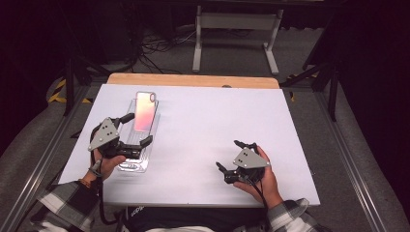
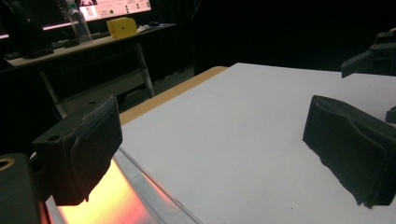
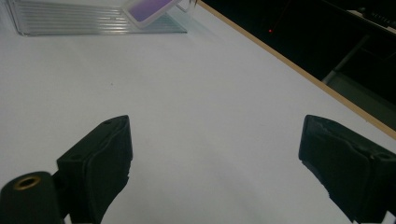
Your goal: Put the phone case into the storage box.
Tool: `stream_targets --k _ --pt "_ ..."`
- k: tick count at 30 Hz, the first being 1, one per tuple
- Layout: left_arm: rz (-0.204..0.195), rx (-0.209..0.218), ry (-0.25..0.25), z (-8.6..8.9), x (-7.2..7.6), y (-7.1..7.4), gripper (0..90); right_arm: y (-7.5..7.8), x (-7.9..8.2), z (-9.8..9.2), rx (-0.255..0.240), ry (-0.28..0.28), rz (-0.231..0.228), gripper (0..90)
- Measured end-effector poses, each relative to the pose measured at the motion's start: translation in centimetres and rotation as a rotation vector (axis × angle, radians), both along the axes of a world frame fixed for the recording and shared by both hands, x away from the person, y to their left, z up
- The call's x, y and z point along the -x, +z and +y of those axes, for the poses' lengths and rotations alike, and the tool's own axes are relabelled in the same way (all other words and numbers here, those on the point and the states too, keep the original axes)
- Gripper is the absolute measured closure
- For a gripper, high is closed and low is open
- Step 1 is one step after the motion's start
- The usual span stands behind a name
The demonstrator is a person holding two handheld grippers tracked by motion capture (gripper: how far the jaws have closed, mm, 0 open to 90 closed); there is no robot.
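Sitting near the front edge, the right gripper point(image 1: 232, 156) has jaws spread wide over bare white table point(image 1: 208, 125), plenty of room around. Further up, the left gripper point(image 1: 137, 129) straddles the clear tray point(image 1: 140, 166), jaws spread, pinkish phone point(image 1: 144, 111) lying on it toward the far end.
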State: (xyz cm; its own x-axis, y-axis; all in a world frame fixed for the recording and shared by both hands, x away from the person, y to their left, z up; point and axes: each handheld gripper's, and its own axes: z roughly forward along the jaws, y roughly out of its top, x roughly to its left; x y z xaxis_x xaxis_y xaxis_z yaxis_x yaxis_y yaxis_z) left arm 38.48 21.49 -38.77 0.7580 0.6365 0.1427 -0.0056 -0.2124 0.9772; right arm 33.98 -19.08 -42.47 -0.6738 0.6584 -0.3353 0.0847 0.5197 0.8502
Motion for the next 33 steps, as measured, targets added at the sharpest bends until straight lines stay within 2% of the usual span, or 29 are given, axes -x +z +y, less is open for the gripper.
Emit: stream_targets --k 12,24,32,33 --pt "-0.01 0.002 -0.019 -0.6 0.6 0.1 5.5 0.2 0.2 0.0 -0.016 0.007 -0.01 10.5" --pt "0.0 -0.001 -0.036 -1.1 0.9 0.0 5.6 0.5 0.4 0.0 -0.044 0.016 -0.025 9.9" --pt "-0.012 -0.013 -0.053 -1.6 1.4 -0.1 5.6 0.7 0.5 -0.1 -0.059 0.014 -0.026 7.8" --pt "-0.016 -0.005 -0.053 -1.7 1.4 -0.2 5.6 0.7 0.5 -0.1 -0.062 0.014 -0.029 6.9"
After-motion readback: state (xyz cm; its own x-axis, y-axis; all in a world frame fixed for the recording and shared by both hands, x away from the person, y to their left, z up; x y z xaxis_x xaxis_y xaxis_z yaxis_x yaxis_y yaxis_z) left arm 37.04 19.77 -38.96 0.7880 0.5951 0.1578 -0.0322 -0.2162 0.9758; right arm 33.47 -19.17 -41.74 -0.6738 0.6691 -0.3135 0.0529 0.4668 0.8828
